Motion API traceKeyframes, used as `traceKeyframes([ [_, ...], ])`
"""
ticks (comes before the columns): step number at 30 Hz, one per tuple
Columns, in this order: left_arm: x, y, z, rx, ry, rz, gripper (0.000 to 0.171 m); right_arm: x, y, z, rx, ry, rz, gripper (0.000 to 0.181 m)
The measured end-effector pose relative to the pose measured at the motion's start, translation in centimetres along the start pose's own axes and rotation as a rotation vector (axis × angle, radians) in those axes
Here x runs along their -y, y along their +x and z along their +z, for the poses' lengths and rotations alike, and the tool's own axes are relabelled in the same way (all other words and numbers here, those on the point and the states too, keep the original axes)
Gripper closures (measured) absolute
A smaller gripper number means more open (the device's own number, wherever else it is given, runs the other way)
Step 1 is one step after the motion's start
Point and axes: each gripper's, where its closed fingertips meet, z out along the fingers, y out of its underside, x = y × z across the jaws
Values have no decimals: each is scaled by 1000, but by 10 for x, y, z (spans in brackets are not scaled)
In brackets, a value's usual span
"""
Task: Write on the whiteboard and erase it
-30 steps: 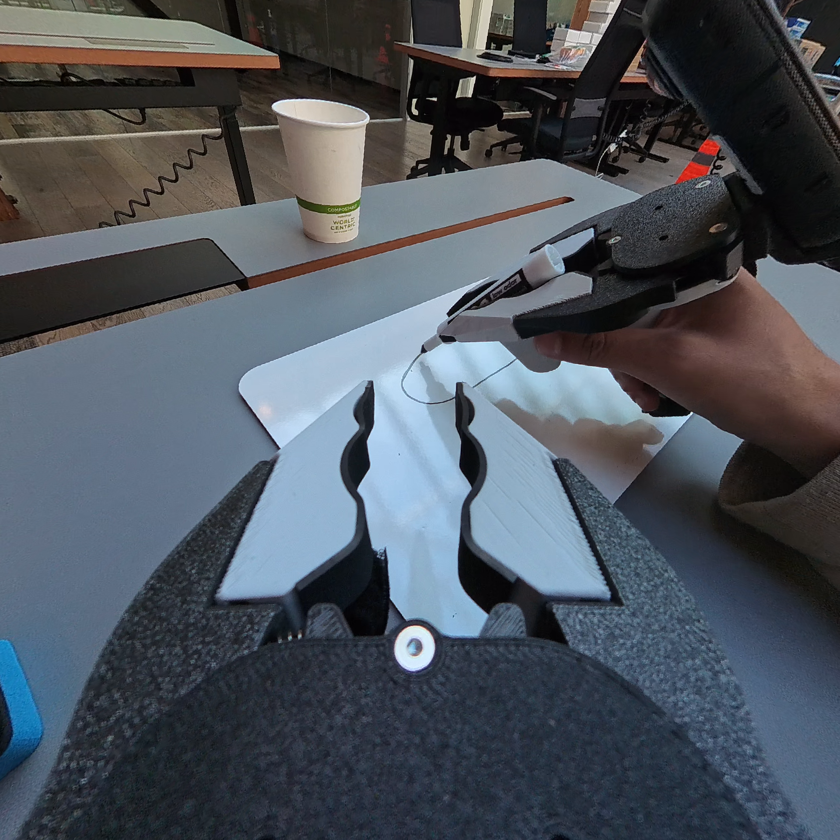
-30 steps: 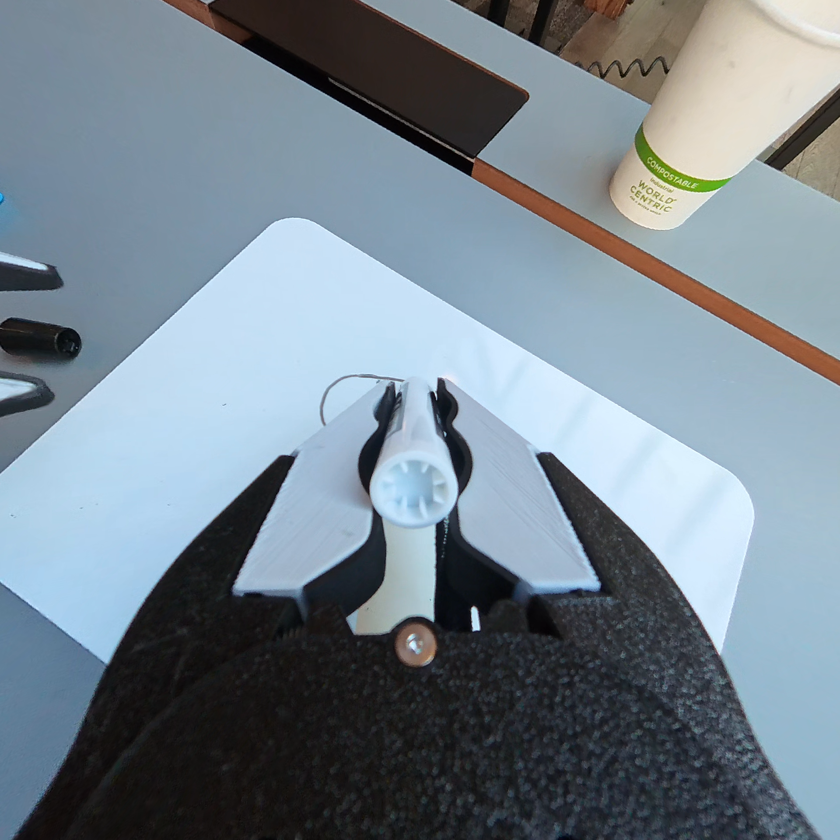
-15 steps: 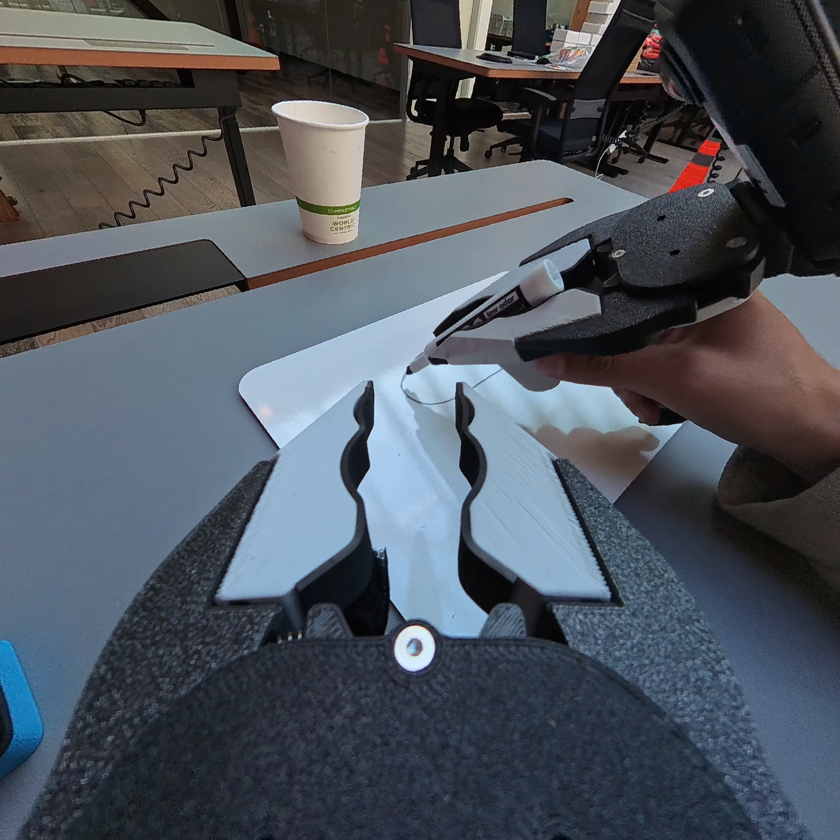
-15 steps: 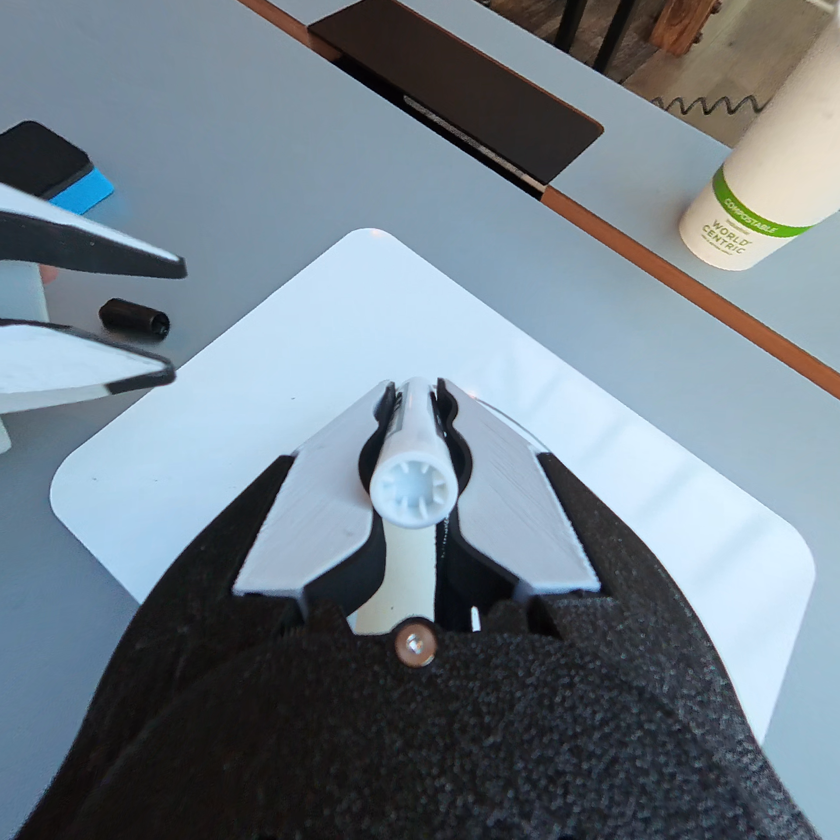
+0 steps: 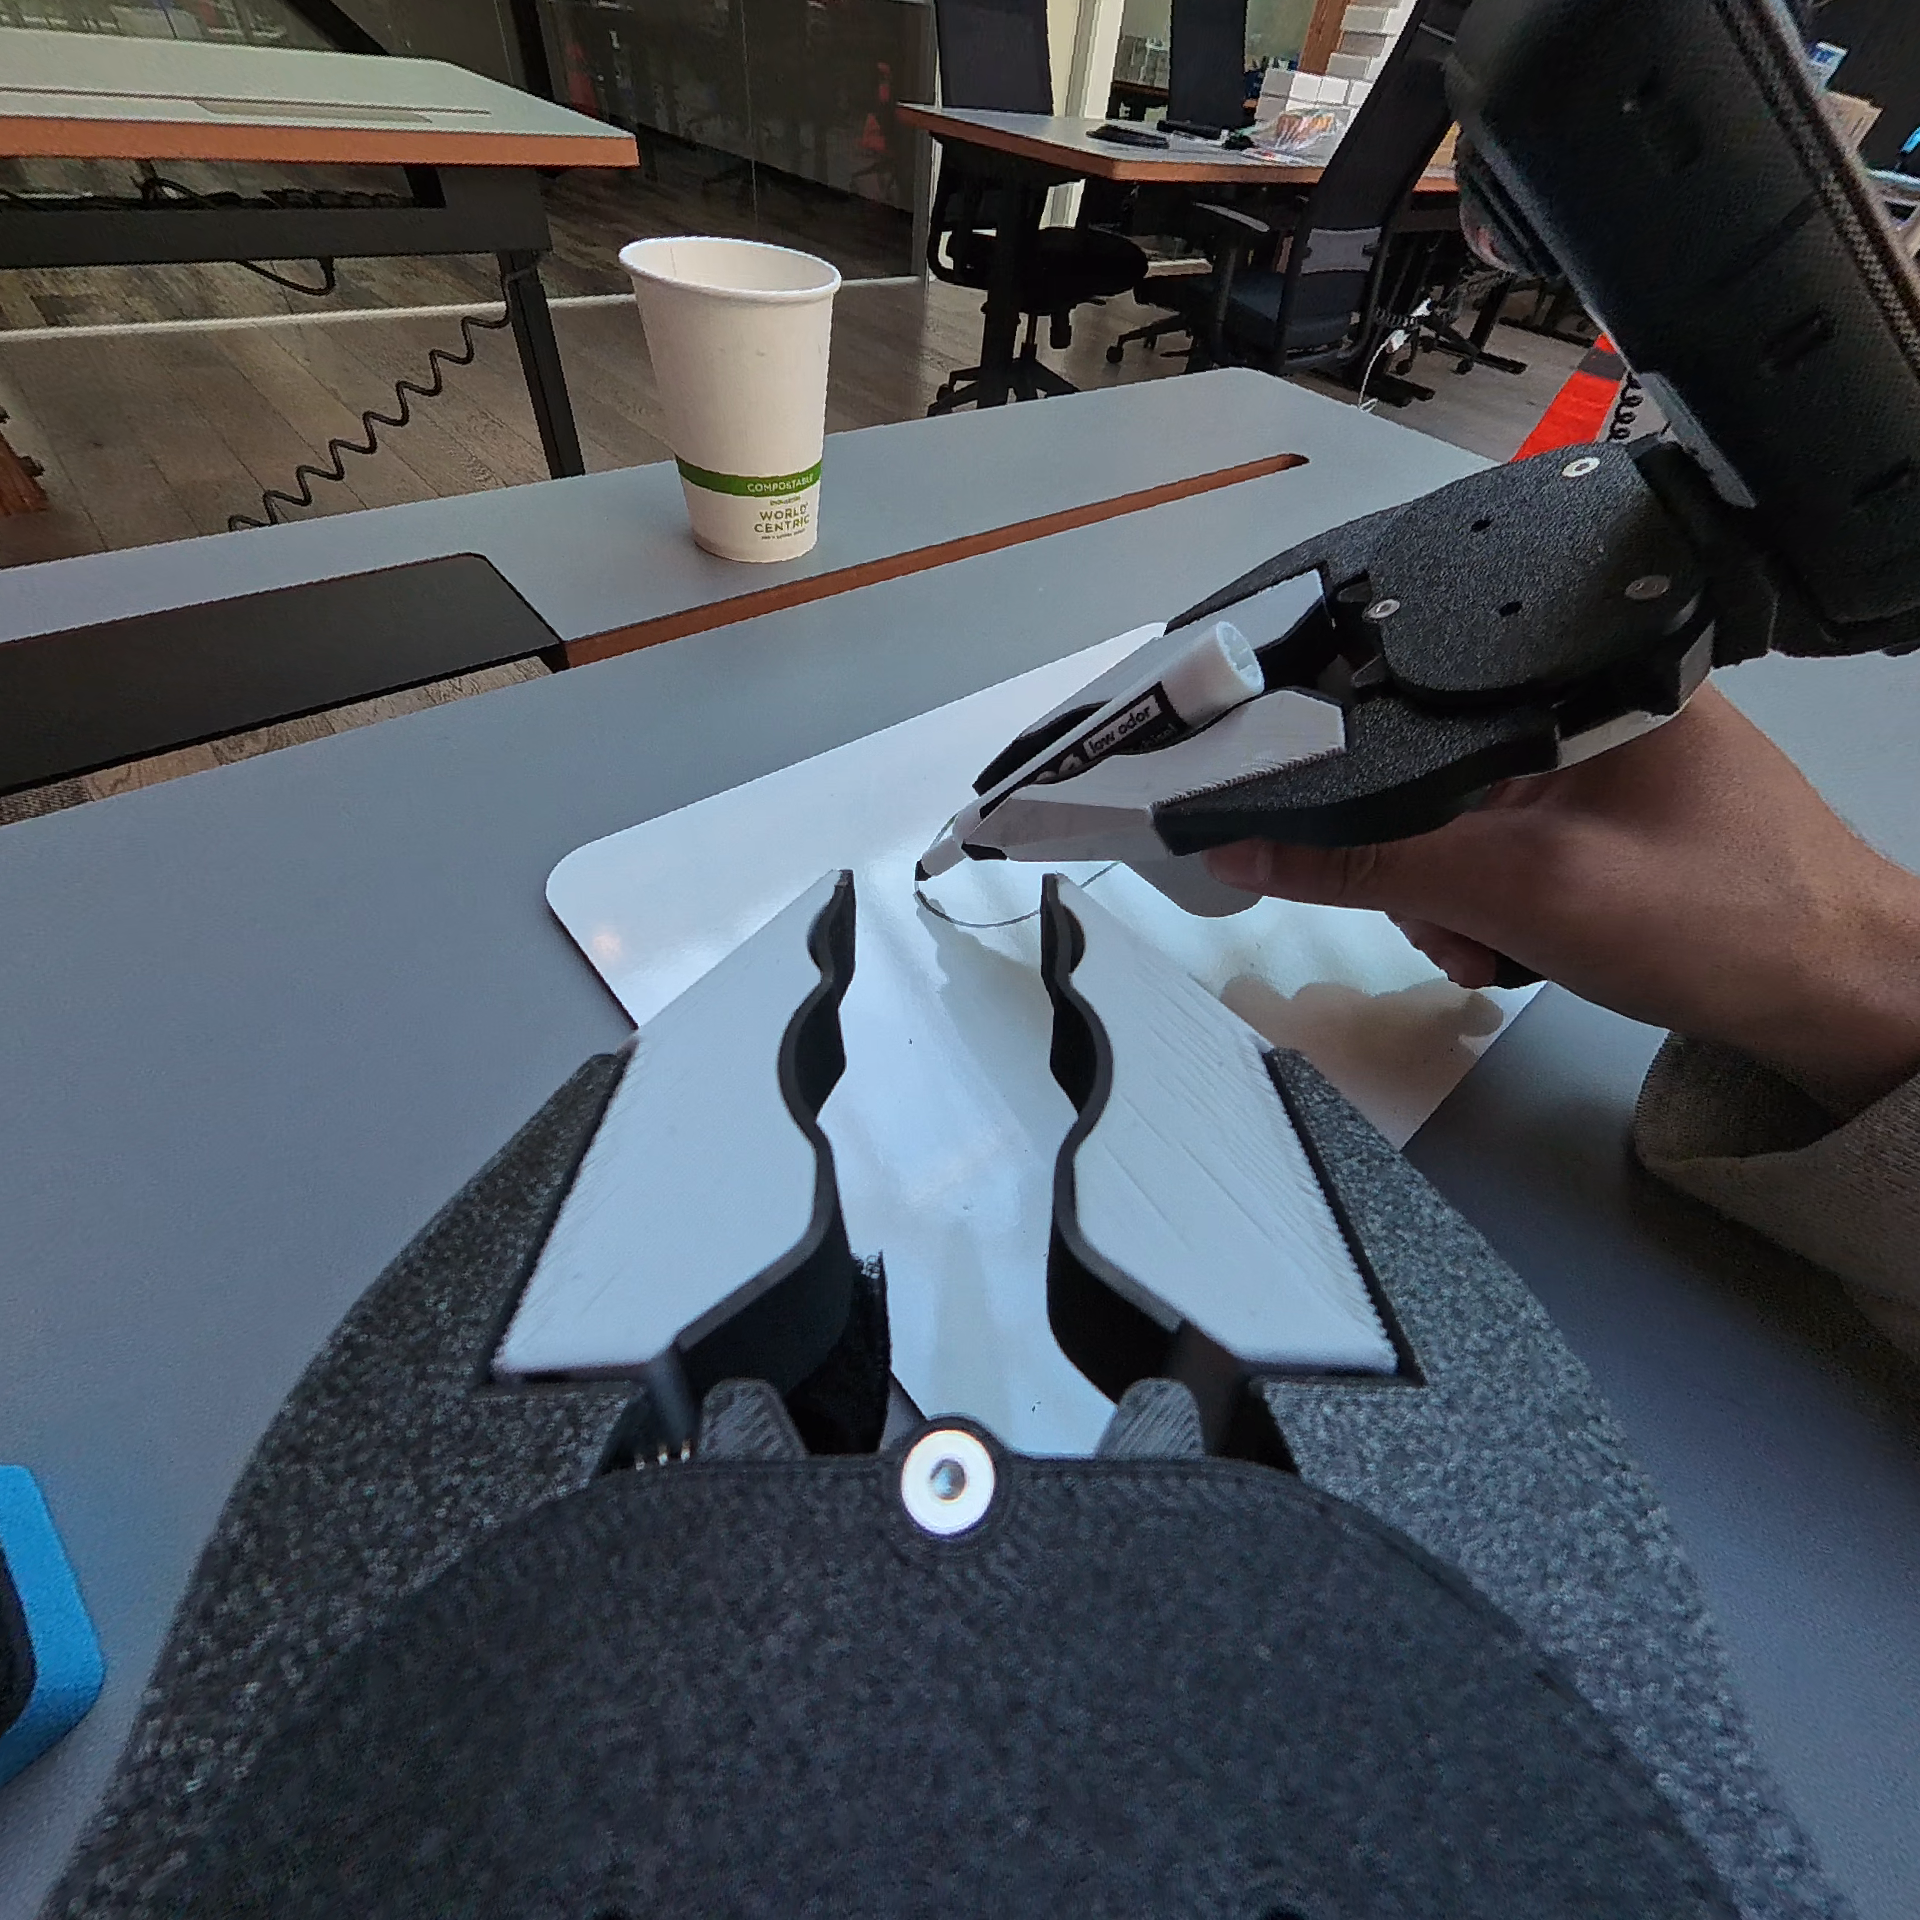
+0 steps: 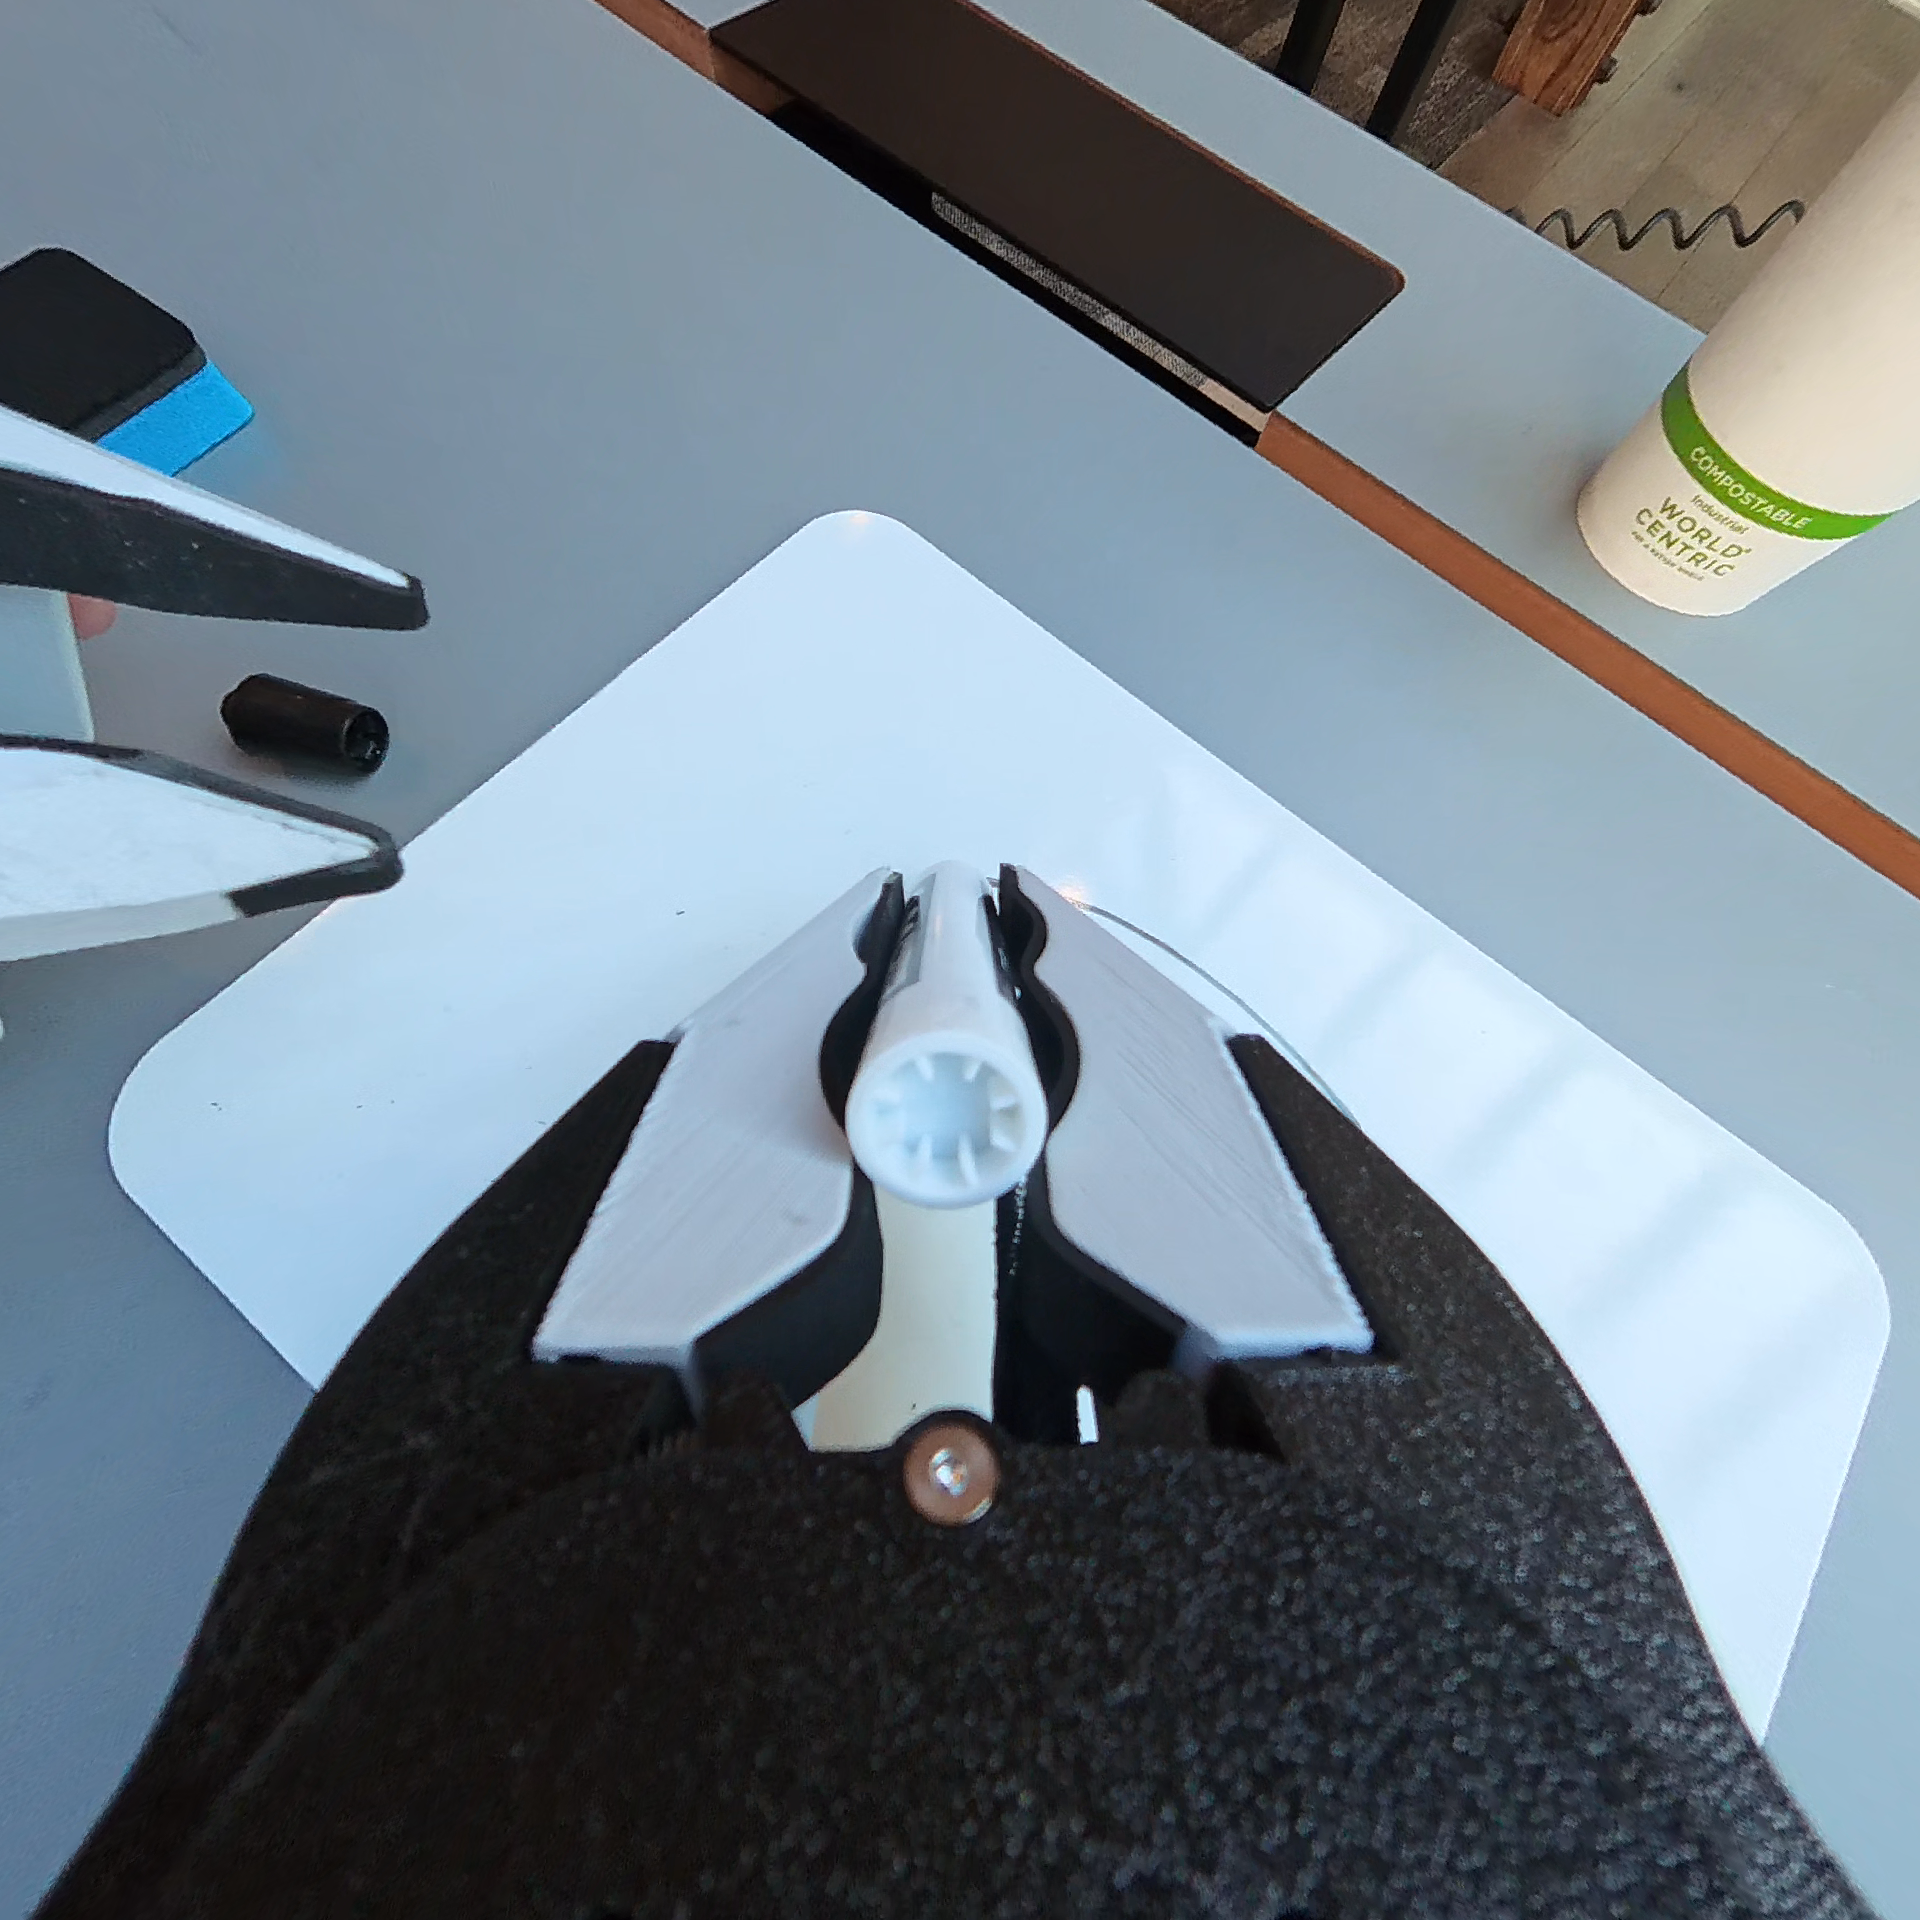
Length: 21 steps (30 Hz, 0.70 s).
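Sweeping across the grey bench (image 5: pixel 312 935), the right claw (image 5: pixel 987 821) has carried its marker (image 5: pixel 1143 717) toward the near left part of the whiteboard (image 5: pixel 727 862). The thin dark line (image 5: pixel 987 920) on the board now bends round into a longer curve than a second ago. The left claw (image 5: pixel 945 888) has kept its place over the board's near edge, with its jaws parted about a marker's width or more and nothing between them. The right claw is closed snugly round the white marker barrel, which runs lengthwise between the fingers. The marker's butt end points back at the camera and its tip is down on the board, just beyond the left claw's fingertips. A hand (image 5: pixel 1558 883) grips the right claw from below, over the board's right side. A white paper cup (image 5: pixel 743 416) stands upright well beyond the board's far edge. In the right wrist view a black-and-blue eraser (image 6: pixel 114 353) lies off the board's left corner, and a small black cap (image 6: pixel 307 722) lies nearer that corner on the bench.
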Motion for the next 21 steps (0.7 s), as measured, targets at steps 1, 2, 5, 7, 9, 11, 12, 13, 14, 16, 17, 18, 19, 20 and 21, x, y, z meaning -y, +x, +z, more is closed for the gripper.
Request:
traceKeyframes([
  [1, 0, 0, 0, 0, 1, 0, 136, 0, -1, 0, 3, 0, 0, 163],
  [2, 0, 0, 0, 0, 0, 0, 136, 0, -2, 0, 7, 0, 1, 163],
  [5, 0, 0, 0, -1, 0, 0, 136, -2, -2, 1, 11, -12, 3, 163],
  [7, 0, 0, 0, -2, 0, 1, 136, -2, -3, 1, 18, -10, 8, 163],
  [9, 0, 0, 0, -2, 0, 2, 136, -2, -4, 1, 20, -13, 8, 163],
  [11, 0, 0, 0, -3, 0, 2, 136, -2, -4, 1, 23, -15, 9, 163],
  [12, 0, 0, 0, -3, 0, 2, 136, -2, -5, 1, 26, -15, 10, 163],
  [13, 0, 0, 0, -3, 1, 2, 136, -2, -5, 1, 28, -16, 11, 163],
  [14, 0, 0, 0, -3, 1, 3, 136, -2, -6, 1, 29, -16, 12, 163],
  [16, 1, 0, 0, -3, 2, 3, 136, -2, -7, 1, 33, -17, 12, 163],
  [17, 1, 0, 0, -4, 2, 3, 136, -2, -8, 1, 33, -18, 11, 163],
  [18, 1, 0, 0, -4, 2, 4, 136, -2, -8, 1, 33, -18, 9, 163],
  [19, 1, 0, 0, -4, 3, 5, 136, -2, -9, 1, 35, -20, 10, 163],
  [20, 1, 0, 0, -4, 3, 5, 136, -2, -9, 1, 36, -21, 10, 163],
  [21, 1, 0, 0, -4, 4, 5, 136, -2, -9, 1, 36, -21, 10, 163],
])
